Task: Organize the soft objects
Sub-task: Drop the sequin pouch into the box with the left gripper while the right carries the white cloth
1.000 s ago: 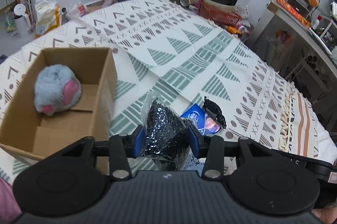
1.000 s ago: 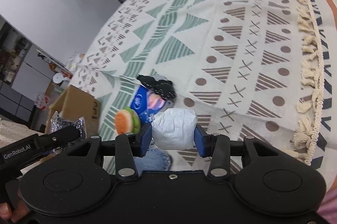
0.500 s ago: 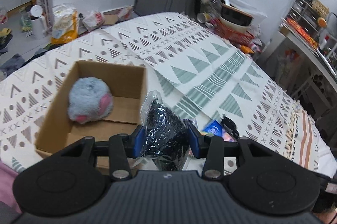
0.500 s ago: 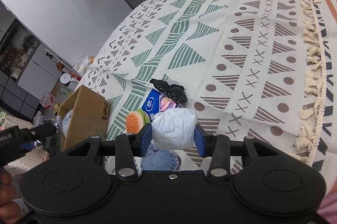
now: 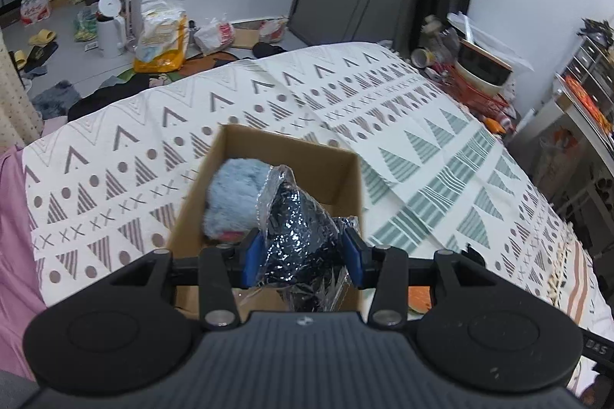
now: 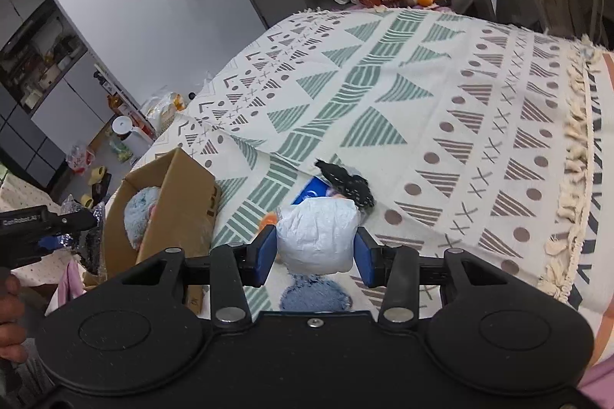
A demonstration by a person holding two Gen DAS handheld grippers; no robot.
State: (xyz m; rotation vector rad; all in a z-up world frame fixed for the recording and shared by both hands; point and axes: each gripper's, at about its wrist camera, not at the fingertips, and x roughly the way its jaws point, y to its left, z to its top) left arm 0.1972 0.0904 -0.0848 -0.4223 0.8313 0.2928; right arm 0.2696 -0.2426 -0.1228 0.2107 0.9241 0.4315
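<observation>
Glittery blk bag now over box

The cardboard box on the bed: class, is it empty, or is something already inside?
Not empty. The cardboard box, flaps open, holds a fluffy blue plush toy against its left wall; the right wrist view shows it too.

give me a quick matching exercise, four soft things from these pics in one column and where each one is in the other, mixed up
Things:
1. fluffy blue plush
2. dark sparkly bag
3. white bundle
4. denim piece

Places:
A. lying on the blanket, below the right gripper
B. inside the cardboard box
C. held in the right jaws
D. held in the left gripper, over the box

Pairs: 1-B, 2-D, 3-C, 4-A
</observation>
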